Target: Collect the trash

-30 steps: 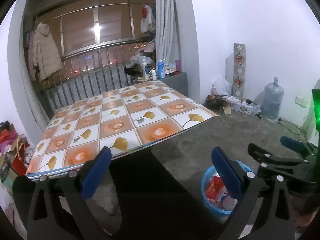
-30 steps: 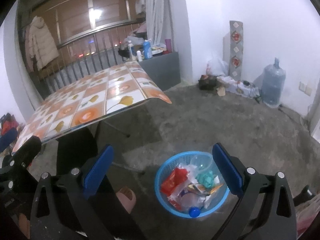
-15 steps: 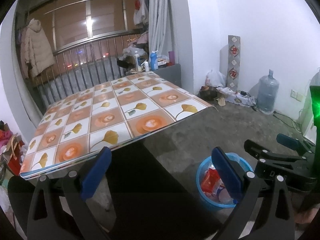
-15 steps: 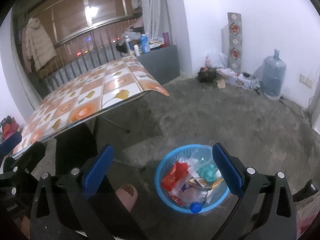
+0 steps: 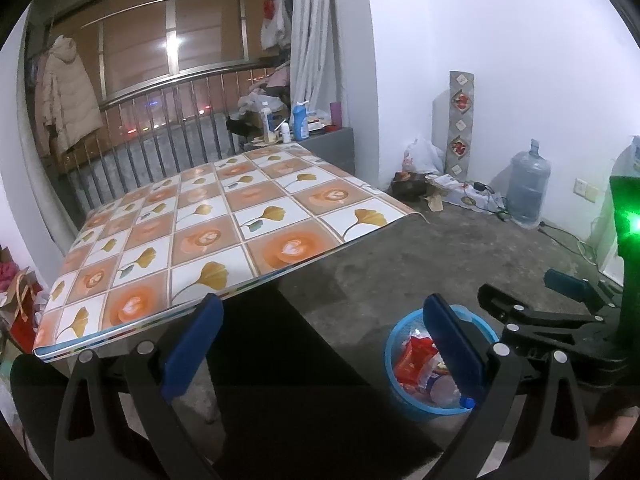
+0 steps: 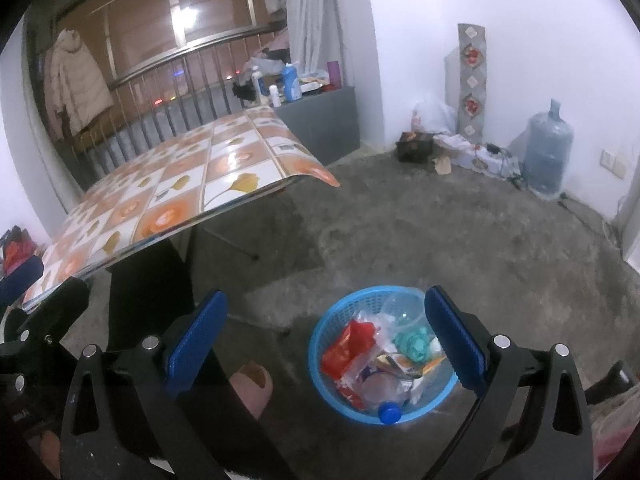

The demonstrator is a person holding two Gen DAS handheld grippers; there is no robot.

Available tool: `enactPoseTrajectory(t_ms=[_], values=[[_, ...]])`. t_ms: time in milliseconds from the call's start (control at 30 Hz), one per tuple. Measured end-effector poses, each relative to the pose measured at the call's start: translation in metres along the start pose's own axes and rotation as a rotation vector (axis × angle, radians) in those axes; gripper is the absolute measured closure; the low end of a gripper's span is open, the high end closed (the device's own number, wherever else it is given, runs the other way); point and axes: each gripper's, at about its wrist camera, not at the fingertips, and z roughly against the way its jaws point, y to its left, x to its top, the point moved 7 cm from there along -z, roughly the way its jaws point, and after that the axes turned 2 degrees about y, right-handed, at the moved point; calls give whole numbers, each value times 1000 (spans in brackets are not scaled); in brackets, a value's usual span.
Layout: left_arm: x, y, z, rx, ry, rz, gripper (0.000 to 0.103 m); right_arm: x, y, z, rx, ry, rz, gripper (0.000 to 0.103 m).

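Observation:
A round blue basket [image 6: 440,396] stands on the concrete floor, filled with trash: a red wrapper [image 6: 346,350], a clear plastic cup, a green crumpled piece and a bottle with a blue cap [image 6: 389,413]. My right gripper [image 6: 326,340] hangs open above and just left of it, nothing between its fingers. My left gripper [image 5: 322,344] is open too, held near the front edge of the table [image 5: 224,216]; the same basket [image 5: 394,392] shows behind its right finger. No loose trash lies on the tabletop.
The table wears a shiny cloth with orange tiles and yellow leaves. A water jug [image 6: 548,158], bags and cables sit along the white wall. A cabinet with bottles [image 6: 290,82] stands by the railing. A person's foot in a pink slipper [image 6: 252,386] is near the basket.
Both grippers have risen and drawn back a little from the table and basket. Both stay open and empty. The basket has not moved.

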Motion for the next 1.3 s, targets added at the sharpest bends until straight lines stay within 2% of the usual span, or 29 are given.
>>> enactPoseTrajectory(t_ms=[300,800,1300], values=[[3,-6,5,-3,-25,-19,5,0,1,2,3,-7,16,8],[3,1,6,-10,-22,23,5,1,2,2,8,-4,25,8],[2,-2,5,-16,-25,12,5,0,2,0,8,3,23,8]])
